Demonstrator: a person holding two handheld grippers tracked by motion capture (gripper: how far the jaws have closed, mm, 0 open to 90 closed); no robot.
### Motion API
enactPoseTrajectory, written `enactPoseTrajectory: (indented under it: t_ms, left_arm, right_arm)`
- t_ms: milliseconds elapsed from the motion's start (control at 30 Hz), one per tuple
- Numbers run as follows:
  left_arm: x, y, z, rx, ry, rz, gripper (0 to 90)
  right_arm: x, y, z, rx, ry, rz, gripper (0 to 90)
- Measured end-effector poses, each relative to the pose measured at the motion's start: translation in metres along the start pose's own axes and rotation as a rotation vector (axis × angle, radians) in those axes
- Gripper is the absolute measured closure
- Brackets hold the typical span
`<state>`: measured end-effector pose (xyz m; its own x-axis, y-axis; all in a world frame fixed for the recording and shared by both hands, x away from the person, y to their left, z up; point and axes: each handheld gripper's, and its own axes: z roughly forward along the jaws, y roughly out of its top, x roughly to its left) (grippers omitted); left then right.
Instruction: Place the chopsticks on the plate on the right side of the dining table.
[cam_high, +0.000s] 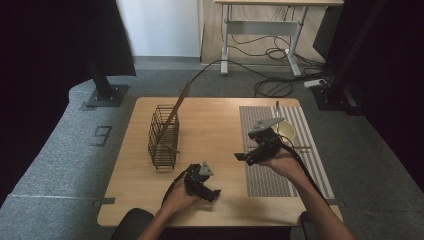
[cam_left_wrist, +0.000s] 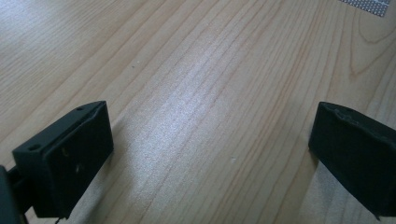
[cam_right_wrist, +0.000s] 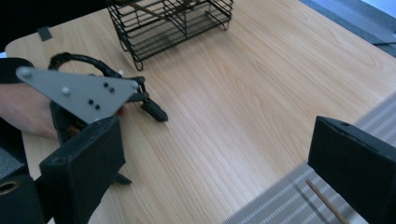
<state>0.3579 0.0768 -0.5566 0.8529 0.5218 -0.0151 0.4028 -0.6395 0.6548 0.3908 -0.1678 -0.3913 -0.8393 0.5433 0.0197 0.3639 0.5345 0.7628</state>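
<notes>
One wire basket (cam_high: 163, 136), one bowl (cam_high: 286, 131), one placemat (cam_high: 280, 175), two grippers.

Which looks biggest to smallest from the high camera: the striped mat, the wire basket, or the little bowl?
1. Striped mat, which covers much of the table's right side.
2. Wire basket, clearly smaller.
3. Bowl, smallest, partly hidden behind the right gripper.

The desk (cam_high: 210, 130) is pale wood with fine straight grain. A grey mat (cam_high: 265, 175) with thin lighter stripes covers its right part, and a cream bowl (cam_high: 286, 131) sits there. The wire basket (cam_high: 163, 136) is black, holding a brown stick (cam_high: 175, 112).
</notes>
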Motion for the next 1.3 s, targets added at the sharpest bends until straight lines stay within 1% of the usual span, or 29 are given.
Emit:
enactPoseTrajectory:
  t_ms: [233,533,700,767,867,933,1033,1233,1300]
  left_arm:
    - [-0.001,0.0,0.0,-0.002,-0.001,0.002,0.0]
    - [-0.002,0.0,0.0,-0.001,-0.005,0.005,0.0]
    - [-0.002,0.0,0.0,-0.003,-0.005,0.002,0.0]
    - [-0.003,-0.001,0.0,-0.003,-0.006,0.002,0.0]
    - [-0.003,-0.001,0.0,-0.002,-0.006,0.004,0.0]
    - [-0.003,-0.001,0.0,-0.002,-0.006,0.004,0.0]
    - [-0.003,-0.001,0.0,0.001,-0.004,0.009,0.0]
    - [-0.003,-0.001,0.0,-0.002,-0.004,0.004,0.0]
    - [-0.003,-0.001,-0.001,0.004,-0.005,0.011,0.0]
  right_arm:
    - [0.009,0.022,0.012,0.0,0.043,-0.022,0.9]
    - [0.027,0.046,0.034,0.015,0.073,-0.07,0.0]
    - [0.036,0.056,0.046,0.018,0.091,-0.084,0.0]
    - [0.039,0.06,0.051,0.016,0.111,-0.084,0.0]
    - [0.045,0.067,0.056,0.019,0.125,-0.099,0.0]
    - [0.049,0.071,0.06,0.019,0.14,-0.1,0.0]
    - [0.056,0.078,0.067,0.017,0.159,-0.116,0.0]
    - [0.067,0.087,0.082,0.031,0.185,-0.138,0.0]
    - [0.071,0.09,0.088,0.037,0.19,-0.145,0.0]
